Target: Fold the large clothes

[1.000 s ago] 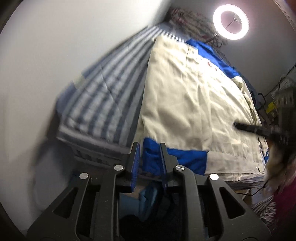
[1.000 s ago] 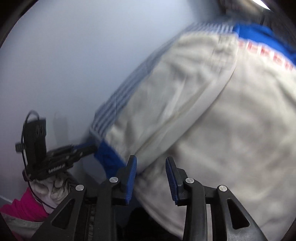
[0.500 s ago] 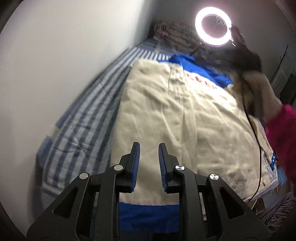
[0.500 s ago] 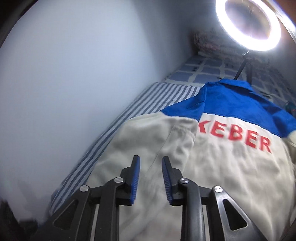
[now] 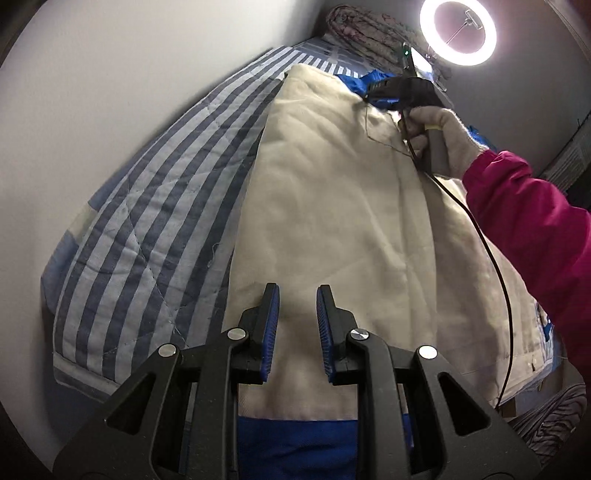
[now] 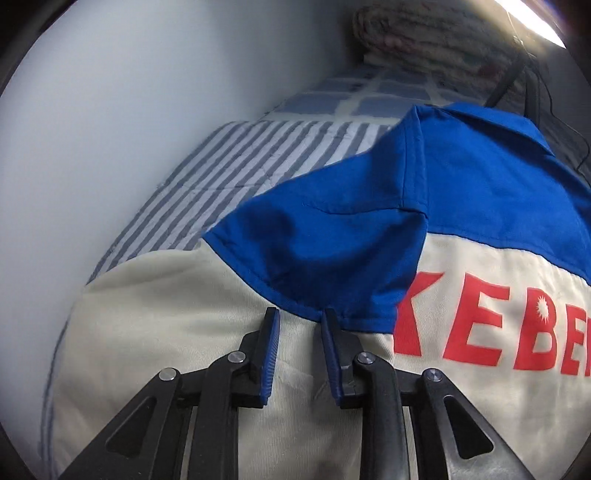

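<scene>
A large cream jacket point(image 5: 351, 206) with blue shoulders, a blue hem band point(image 5: 299, 439) and red letters lies back-up on a striped bed. My left gripper point(image 5: 296, 295) is open and empty, just above the cream cloth near the hem. My right gripper point(image 6: 300, 314) is open and empty, low over the left shoulder seam where cream meets blue point(image 6: 332, 236). It also shows in the left wrist view point(image 5: 384, 92), held by a gloved hand far up the jacket.
The blue-and-white striped quilt point(image 5: 155, 206) runs along a white wall point(image 5: 110, 92) on the left. A rolled patterned blanket point(image 6: 436, 33) lies at the bed head. A ring light point(image 5: 458, 31) stands behind it. A black cable point(image 5: 495, 266) trails over the jacket.
Both grippers moved in over the jacket. The left dropped closer to the hem area. The right advanced up to the left shoulder seam, and the blue yoke now fills its view.
</scene>
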Tool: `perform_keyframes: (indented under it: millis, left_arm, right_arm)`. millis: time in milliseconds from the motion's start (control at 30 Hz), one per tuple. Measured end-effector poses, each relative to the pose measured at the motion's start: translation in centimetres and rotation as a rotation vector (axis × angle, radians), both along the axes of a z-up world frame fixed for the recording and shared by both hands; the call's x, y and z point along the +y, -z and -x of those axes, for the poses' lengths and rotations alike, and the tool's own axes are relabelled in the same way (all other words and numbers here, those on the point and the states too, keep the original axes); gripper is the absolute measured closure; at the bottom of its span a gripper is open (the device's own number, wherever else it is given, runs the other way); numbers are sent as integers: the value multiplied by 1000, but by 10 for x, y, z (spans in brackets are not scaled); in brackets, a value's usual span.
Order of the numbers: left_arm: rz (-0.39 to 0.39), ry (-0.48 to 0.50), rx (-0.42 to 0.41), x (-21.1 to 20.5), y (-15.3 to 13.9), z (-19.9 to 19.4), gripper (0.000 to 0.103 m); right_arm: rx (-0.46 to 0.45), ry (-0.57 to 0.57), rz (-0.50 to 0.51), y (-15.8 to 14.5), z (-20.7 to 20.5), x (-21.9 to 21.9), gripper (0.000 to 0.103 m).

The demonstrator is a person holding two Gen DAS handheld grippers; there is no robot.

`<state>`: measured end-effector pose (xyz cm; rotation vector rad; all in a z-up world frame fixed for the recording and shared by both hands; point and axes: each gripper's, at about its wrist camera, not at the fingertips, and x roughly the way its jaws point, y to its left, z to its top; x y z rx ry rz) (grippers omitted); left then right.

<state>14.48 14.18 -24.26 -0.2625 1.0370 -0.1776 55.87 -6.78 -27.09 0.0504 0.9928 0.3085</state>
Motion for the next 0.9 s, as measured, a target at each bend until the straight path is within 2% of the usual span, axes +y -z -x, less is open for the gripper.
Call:
perform_keyframes:
  millis: [100,167,233,300,400,533,600,667,700,733,833,900]
  left_arm:
    - [22,-1,11,4,2,2,83]
    - [26,-3,-2,7,-1,5,83]
    - [28,-6,-9,9,-3,7,83]
    - [35,-4,2,10,-1,8,83]
    - [38,2,15,13,0,16,83]
    - [25,-9,1,18,-6,24,83]
    - [41,-32,-16,27,-11,29,83]
    - [62,-54,-26,36,-15,35,71]
    - [73,-58,-29,39,-16,38,57]
    - [87,-62,-37,42,-18,42,53]
    - [117,-63,-41,52,-19,53,53]
    - [132,-73,-26,57,-17,59,53]
  right_arm:
    - [9,-5,14,-12,3,6,77]
    - [-18,-41,-63,-32,16,11,77]
    - [-38,-135,-105,-48,31,32,77]
    - [-50,-222,-68,-54,43,60,77]
    - [-53,-286,2,-46,47,101,79]
    - [42,-232,24,-7,27,118,78]
    - [4,-236,50,-6,32,121,78]
    - [21,-221,56,-11,35,117,78]
    - [29,-212,47,-16,39,115,78]
    - [33,-201,20,-27,47,107,78]
    - [0,-199,-32,-60,88,82,73]
    - [12,-205,-84,-70,117,64,70]
